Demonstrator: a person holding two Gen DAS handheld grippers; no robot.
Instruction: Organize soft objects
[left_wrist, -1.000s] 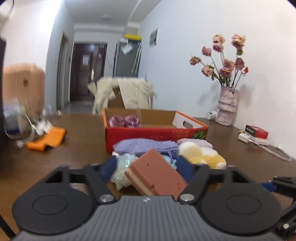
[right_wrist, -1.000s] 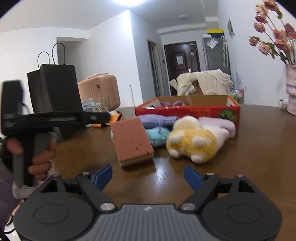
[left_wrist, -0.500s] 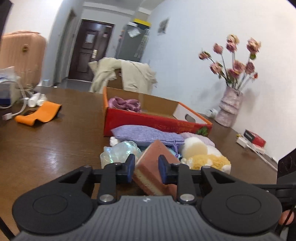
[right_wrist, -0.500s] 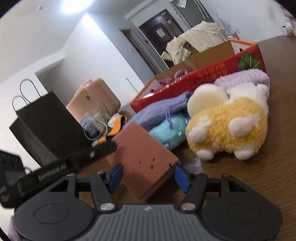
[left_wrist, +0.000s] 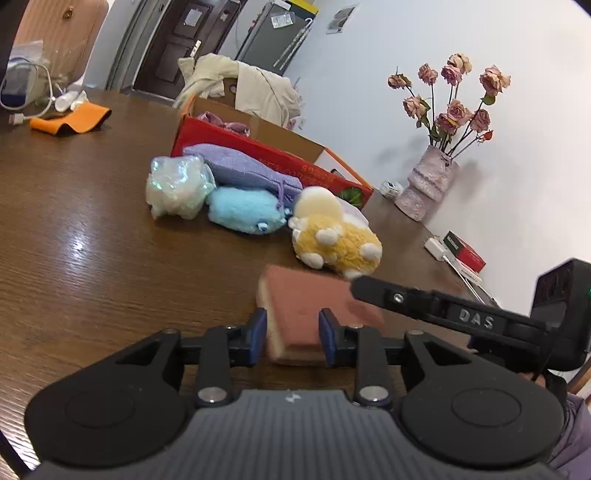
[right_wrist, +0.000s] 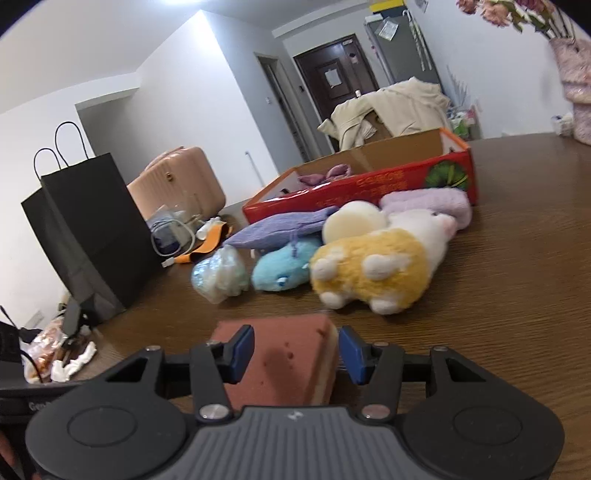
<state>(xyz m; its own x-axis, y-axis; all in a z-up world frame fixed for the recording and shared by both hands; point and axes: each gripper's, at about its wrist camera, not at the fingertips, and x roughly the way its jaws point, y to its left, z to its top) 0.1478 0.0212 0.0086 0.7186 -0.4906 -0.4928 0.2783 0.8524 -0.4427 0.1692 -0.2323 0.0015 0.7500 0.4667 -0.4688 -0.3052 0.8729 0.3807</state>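
Both grippers are on the sponge (left_wrist: 306, 306) at once, low over the brown desk (left_wrist: 92, 266). The left gripper (left_wrist: 291, 332) has its jaws narrow and easing open, blue pads either side of the sponge's near end and touching it. The right gripper (right_wrist: 297, 350) is closing in, its jaws about half open with the sponge (right_wrist: 284, 354) between them; the left pad sits on its brick-red face, while the right pad is just beside the pale edge and I cannot tell if it touches. In the left view the right gripper's black finger lies across the sponge's far corner. Just beyond sits the pile: yellow plush (right_wrist: 373, 273), blue plush (right_wrist: 282, 269), a crinkly clear bundle (left_wrist: 177, 186) and a lilac pouch (left_wrist: 240, 171) leaning on the red box (right_wrist: 369, 184), which holds something purple. A vase (left_wrist: 428, 184) of dried roses stands well apart, near the wall.
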